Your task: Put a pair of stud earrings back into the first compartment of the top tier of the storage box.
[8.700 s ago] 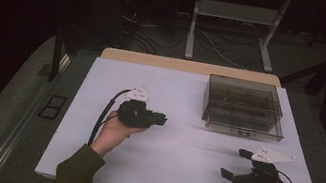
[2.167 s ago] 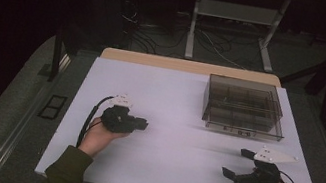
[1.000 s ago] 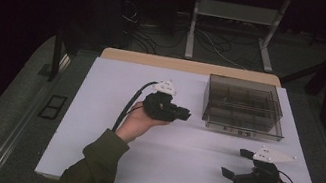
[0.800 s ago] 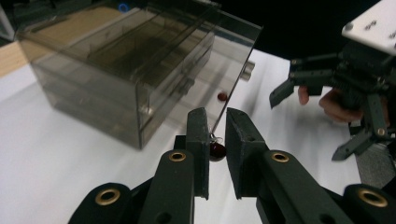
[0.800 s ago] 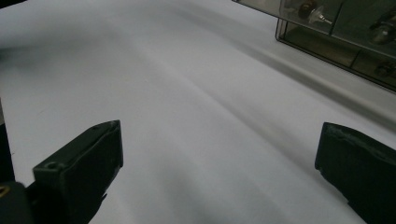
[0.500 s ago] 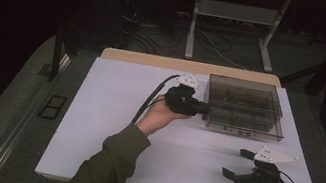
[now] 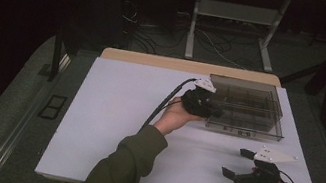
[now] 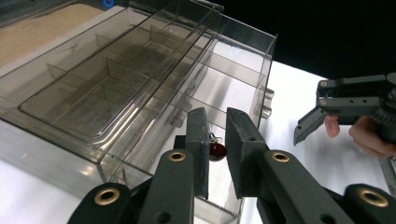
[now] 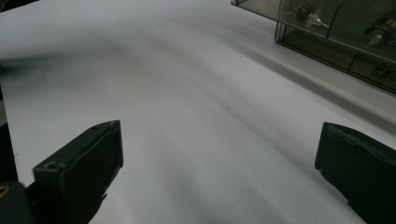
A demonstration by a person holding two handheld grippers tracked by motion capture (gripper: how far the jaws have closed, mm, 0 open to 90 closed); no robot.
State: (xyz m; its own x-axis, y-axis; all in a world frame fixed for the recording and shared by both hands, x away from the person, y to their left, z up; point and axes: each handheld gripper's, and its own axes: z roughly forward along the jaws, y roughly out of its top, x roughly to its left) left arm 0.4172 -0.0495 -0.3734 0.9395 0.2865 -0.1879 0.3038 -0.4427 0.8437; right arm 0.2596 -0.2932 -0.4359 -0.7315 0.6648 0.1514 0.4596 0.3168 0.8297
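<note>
Box (image 7: 246, 109), a clear smoked-plastic organiser with dividers, sits at the far right of the white counter (image 7: 111, 113), and the left hand-held gripper (image 8: 215, 140) is right at its near-left corner with jaws drawn narrow and nothing visibly pinched between them. A small red bead-like piece (image 8: 217, 149) shows through the gap, apparently inside the box behind the wall. My worry is that the narrow jaws strike the wall or lid edge and shove the light box across the slick counter, or jolt the small parts between compartments. The right hand-held gripper (image 7: 243, 165) rests near the front right edge, jaws wide and empty, well apart from the box. Beyond the counter lie a dark floor, loose cables (image 7: 161, 33) and a metal frame (image 7: 234, 20).
</note>
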